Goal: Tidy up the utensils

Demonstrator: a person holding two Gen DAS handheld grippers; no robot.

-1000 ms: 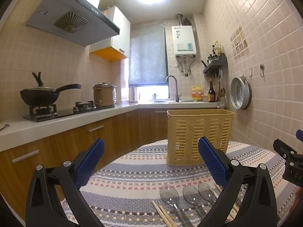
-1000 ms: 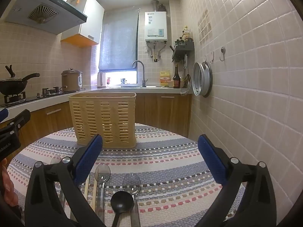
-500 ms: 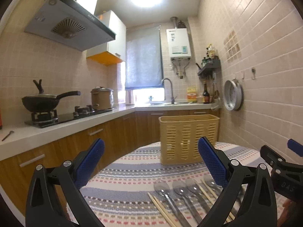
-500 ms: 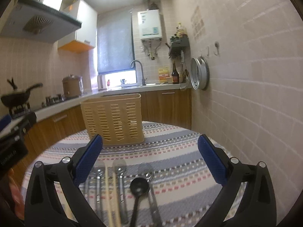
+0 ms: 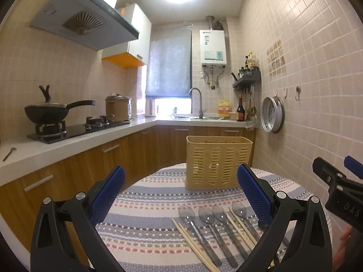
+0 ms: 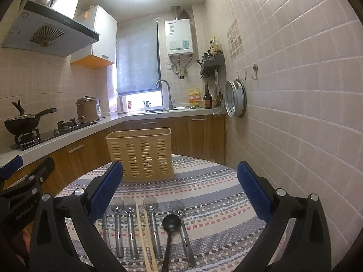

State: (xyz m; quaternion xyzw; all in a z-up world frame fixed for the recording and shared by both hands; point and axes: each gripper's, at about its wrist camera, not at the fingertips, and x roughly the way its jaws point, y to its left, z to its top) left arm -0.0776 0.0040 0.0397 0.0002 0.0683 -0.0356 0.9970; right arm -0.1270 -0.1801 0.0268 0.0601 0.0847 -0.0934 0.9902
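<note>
A yellow slotted utensil basket (image 5: 218, 162) (image 6: 141, 155) stands upright at the far side of a round table with a striped cloth (image 5: 147, 206) (image 6: 211, 192). Several metal spoons (image 5: 199, 229) (image 6: 130, 229), wooden chopsticks (image 5: 192, 242) (image 6: 143, 233) and one black spoon (image 6: 170, 226) lie in a row on the cloth nearer to me. My left gripper (image 5: 180, 195) hovers open above the spoons, holding nothing. My right gripper (image 6: 179, 190) is open too, above the same row. Each gripper shows at the edge of the other's view.
A kitchen counter (image 5: 74, 140) with a hob and a black wok (image 5: 45, 112) runs along the left. A tiled wall (image 6: 295, 113) stands close on the right, with a round metal lid (image 6: 234, 100) hanging on it. The sink (image 5: 195, 117) is at the back.
Both grippers have pulled back and up from the basket, so it looks smaller and more of the utensil row shows. Both stay open.
</note>
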